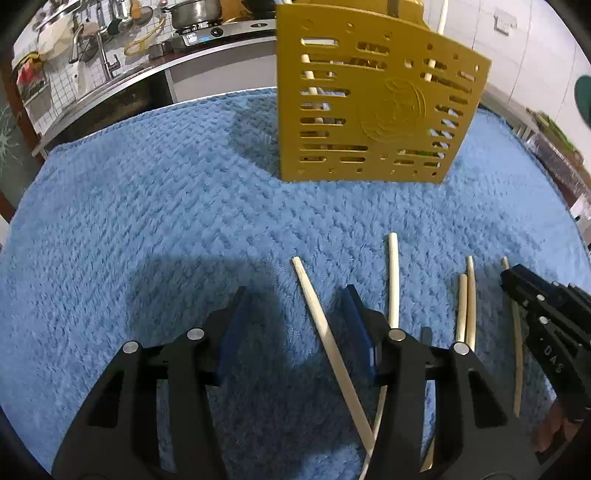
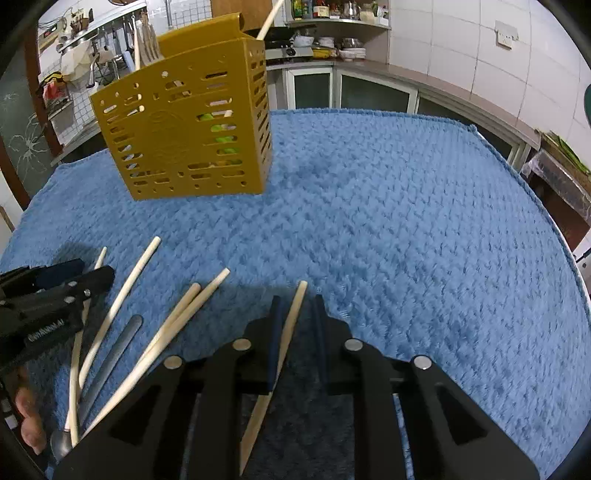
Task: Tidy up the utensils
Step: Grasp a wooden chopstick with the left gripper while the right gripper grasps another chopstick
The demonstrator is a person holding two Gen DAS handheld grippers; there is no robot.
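A yellow slotted utensil holder [image 1: 373, 110] stands on the blue towel [image 1: 166, 206], also seen in the right wrist view [image 2: 184, 129], with chopsticks inside. Several pale wooden chopsticks lie on the towel. My left gripper [image 1: 295, 299] is open, with one chopstick [image 1: 325, 332] lying between its jaws. My right gripper [image 2: 297, 306] is partly open around another chopstick [image 2: 288, 332], its jaws not clearly pressing it. The right gripper shows in the left wrist view [image 1: 546, 314]; the left gripper shows in the right wrist view [image 2: 55, 291]. A metal spoon [image 2: 110, 362] lies among the chopsticks.
The blue towel [image 2: 406, 221] covers the table, with its edge at the right. A kitchen counter with a sink [image 1: 103, 74], a stove and a pot [image 1: 195, 14] runs behind. Cabinets [image 2: 351, 88] stand beyond the table.
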